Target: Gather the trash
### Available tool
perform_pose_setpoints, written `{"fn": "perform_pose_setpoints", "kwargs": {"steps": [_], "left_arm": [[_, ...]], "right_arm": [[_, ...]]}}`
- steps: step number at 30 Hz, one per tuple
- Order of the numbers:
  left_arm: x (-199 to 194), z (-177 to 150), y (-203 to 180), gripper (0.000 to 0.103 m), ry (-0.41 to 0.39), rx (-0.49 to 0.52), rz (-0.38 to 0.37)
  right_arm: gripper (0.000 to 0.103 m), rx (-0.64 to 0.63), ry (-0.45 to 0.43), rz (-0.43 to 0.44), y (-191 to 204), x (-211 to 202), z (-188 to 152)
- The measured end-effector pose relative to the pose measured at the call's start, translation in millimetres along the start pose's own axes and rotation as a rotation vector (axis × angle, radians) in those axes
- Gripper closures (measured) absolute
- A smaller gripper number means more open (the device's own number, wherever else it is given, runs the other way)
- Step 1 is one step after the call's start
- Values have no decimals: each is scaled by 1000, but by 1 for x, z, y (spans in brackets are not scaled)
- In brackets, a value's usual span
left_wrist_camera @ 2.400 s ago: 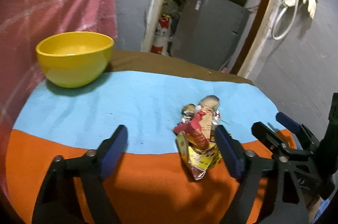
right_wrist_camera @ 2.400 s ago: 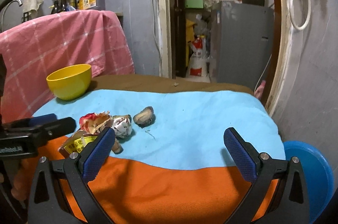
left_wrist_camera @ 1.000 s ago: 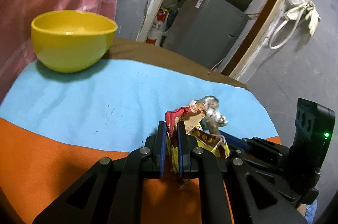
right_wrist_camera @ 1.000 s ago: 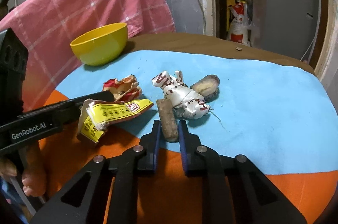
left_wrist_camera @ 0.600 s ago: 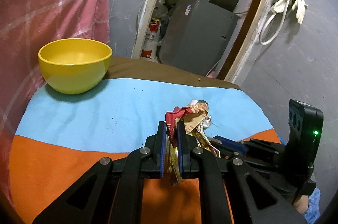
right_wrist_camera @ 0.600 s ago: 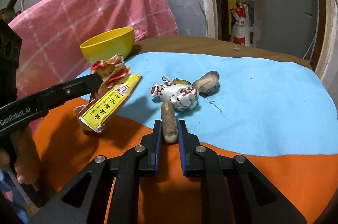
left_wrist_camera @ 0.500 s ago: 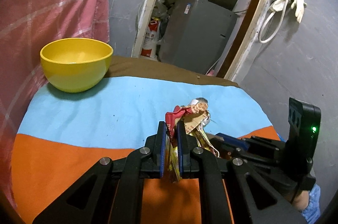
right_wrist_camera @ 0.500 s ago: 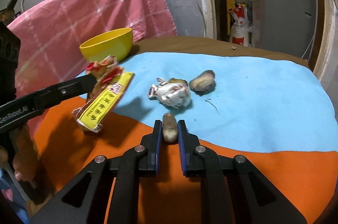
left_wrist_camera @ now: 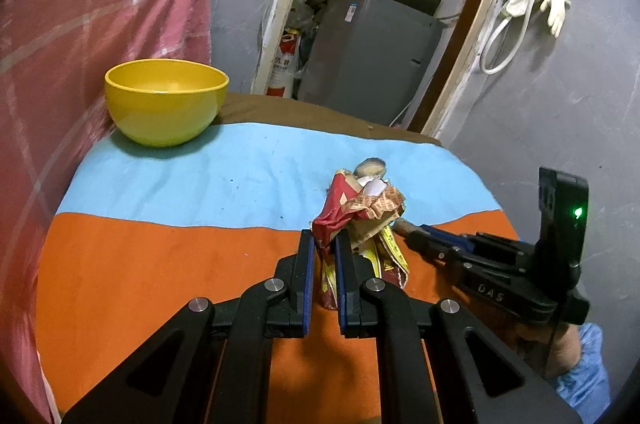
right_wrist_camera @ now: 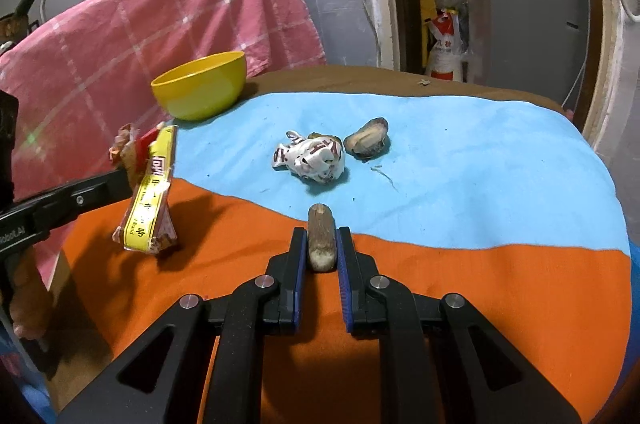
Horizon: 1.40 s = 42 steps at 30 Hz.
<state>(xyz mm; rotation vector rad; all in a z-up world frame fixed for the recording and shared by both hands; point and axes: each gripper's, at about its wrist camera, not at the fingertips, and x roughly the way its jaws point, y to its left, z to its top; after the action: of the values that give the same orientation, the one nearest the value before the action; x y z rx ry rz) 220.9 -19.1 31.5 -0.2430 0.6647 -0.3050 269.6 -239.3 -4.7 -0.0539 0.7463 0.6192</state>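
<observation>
My left gripper is shut on a crumpled red and yellow snack wrapper, held clear above the orange part of the cloth; the same wrapper hangs from that gripper in the right wrist view. My right gripper is shut on a short brown stick-like scrap, lifted off the cloth. A crumpled white wrapper and a brown shell-like piece lie on the blue cloth ahead of it. A yellow bowl stands at the far left of the table.
The table wears a blue and orange cloth over a brown one. A pink checked cloth drapes a chair behind the bowl. A blue bin shows low at the right, a grey fridge beyond the doorway.
Both grippers have drawn back from the trash pile with their pieces. The snack wrapper rose and moved left; the brown scrap came away from the white wrapper toward the orange cloth.
</observation>
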Motion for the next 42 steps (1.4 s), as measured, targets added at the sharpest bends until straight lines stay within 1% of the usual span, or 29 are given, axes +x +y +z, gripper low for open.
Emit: {"fn": "perform_pose_setpoints", "kwargs": {"steps": [4, 7, 12, 15, 20, 26, 28, 29, 30, 32, 36, 42], "left_arm": [[-12, 7, -8, 96, -32, 9, -33], [-16, 13, -16, 96, -34, 37, -46], [-4, 13, -20, 96, 16, 52, -34], [5, 11, -17, 96, 46, 23, -35], [16, 12, -7, 96, 47, -32, -12], [33, 13, -1, 95, 97, -41, 13], [36, 11, 1, 93, 102, -37, 12], [37, 10, 1, 89, 103, -33, 10], [38, 9, 2, 83, 103, -28, 9], [39, 8, 2, 76, 99, -17, 13], [49, 14, 1, 74, 101, 3, 12], [76, 27, -4, 72, 150, 30, 2]], "right_arm": [[91, 12, -18, 0, -3, -6, -3], [91, 18, -13, 2, -4, -5, -4], [91, 29, -16, -2, -7, -7, -4], [91, 37, -21, -11, -9, -10, -4], [91, 46, -16, -18, -11, -8, -6], [90, 35, -5, -33, -9, -4, -5], [90, 35, -5, -32, -9, -4, -5], [90, 36, -5, -32, -9, -3, -5], [90, 36, -5, -32, -9, -3, -5], [90, 35, -6, -34, -9, -3, -5], [90, 38, -8, -41, -8, 1, -3], [90, 43, -10, -47, -10, 5, -2]]}}
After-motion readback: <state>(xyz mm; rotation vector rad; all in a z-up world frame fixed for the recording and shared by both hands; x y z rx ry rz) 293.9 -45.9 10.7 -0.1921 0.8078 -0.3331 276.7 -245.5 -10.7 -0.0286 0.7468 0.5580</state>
